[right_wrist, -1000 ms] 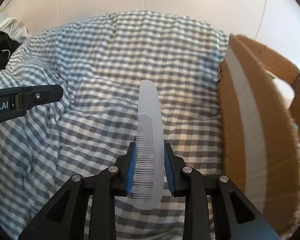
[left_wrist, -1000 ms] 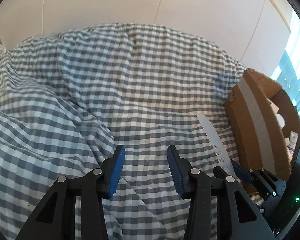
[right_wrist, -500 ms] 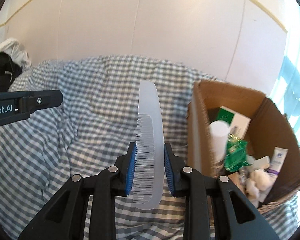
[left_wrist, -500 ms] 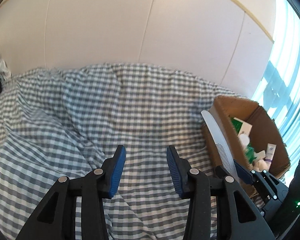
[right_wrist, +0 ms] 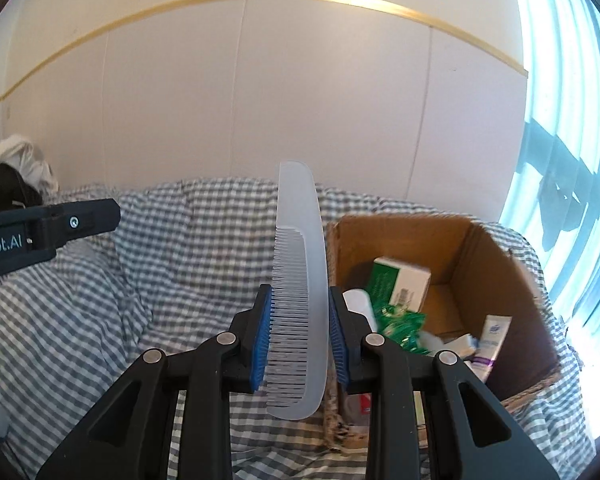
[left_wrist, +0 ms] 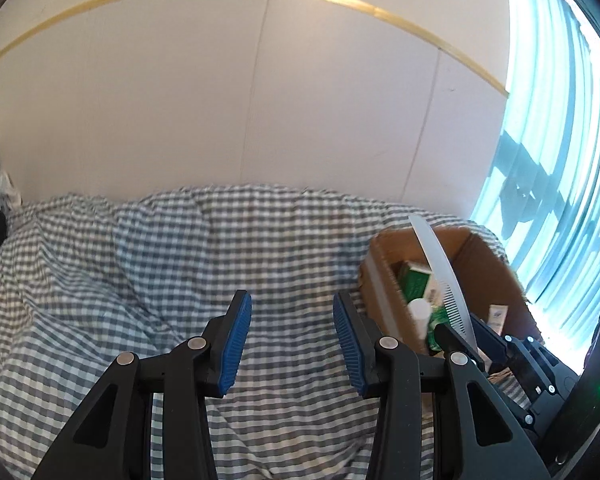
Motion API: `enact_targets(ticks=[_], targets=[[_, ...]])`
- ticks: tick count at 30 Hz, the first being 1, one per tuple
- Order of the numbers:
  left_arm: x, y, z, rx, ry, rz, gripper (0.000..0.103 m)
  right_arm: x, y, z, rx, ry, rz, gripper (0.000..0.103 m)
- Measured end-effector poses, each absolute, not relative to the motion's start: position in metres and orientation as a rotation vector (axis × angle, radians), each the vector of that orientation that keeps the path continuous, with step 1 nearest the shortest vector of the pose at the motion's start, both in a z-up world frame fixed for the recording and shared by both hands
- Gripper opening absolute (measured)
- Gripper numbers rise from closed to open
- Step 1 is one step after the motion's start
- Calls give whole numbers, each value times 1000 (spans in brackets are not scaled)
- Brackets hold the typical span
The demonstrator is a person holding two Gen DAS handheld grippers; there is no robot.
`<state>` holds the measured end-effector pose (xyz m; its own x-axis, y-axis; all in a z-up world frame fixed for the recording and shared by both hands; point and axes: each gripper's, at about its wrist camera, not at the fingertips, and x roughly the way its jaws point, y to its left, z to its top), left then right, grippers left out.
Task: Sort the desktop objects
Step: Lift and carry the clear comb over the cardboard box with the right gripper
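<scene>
Comb (right_wrist: 300,292), translucent white, is sitting pinched between the blue pads of the right tool (right_wrist: 299,334), standing up along the fingers with teeth facing left and its rounded tip sticking well above the pads (right_wrist: 262,334). Compared with a second ago, both tools have been lifting off the checked bedcover (left_wrist: 140,280): then the views were filled with fabric and the outer flap of the cardboard box (right_wrist: 496,276), now the wall is filling the top half and the open box interior is showing. Box is sitting toward the right edge of the bed, beside the bright window, already holding a green-and-white carton (right_wrist: 400,280), a green wrapper (right_wrist: 400,326), a white tube with purple print (right_wrist: 490,340) and other small bits too jumbled to name. In the left wrist view the comb is crossing in front of the box opening, so it is looking close to over the box, not yet inside. Left tool (left_wrist: 292,340) is hanging spread with nothing between its pads, hovering over the bedcover left of the box. Grip on the comb is unchanged across the frames. Judgement: pick-up is finished and the carry is nearly over; next move is probably shifting right over the opening and releasing. Comb is long, so it may catch the box rim if dropped early.
</scene>
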<state>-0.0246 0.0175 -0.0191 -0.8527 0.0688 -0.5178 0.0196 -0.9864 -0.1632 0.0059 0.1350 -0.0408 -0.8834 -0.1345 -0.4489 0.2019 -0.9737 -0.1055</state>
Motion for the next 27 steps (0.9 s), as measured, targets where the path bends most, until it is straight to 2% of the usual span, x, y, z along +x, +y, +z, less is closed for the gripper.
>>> enact_targets(ticks=[9, 16, 27], targets=[[-17, 51, 2, -776, -173, 2989, 44, 24, 170, -14, 577, 162, -2944, 26], [-15, 72, 13, -701, -175, 2988, 44, 35, 203, 2, 522, 92, -2980, 26], [-24, 126, 21, -651, -84, 2933, 42, 32, 259, 7, 518, 28, -3043, 26]])
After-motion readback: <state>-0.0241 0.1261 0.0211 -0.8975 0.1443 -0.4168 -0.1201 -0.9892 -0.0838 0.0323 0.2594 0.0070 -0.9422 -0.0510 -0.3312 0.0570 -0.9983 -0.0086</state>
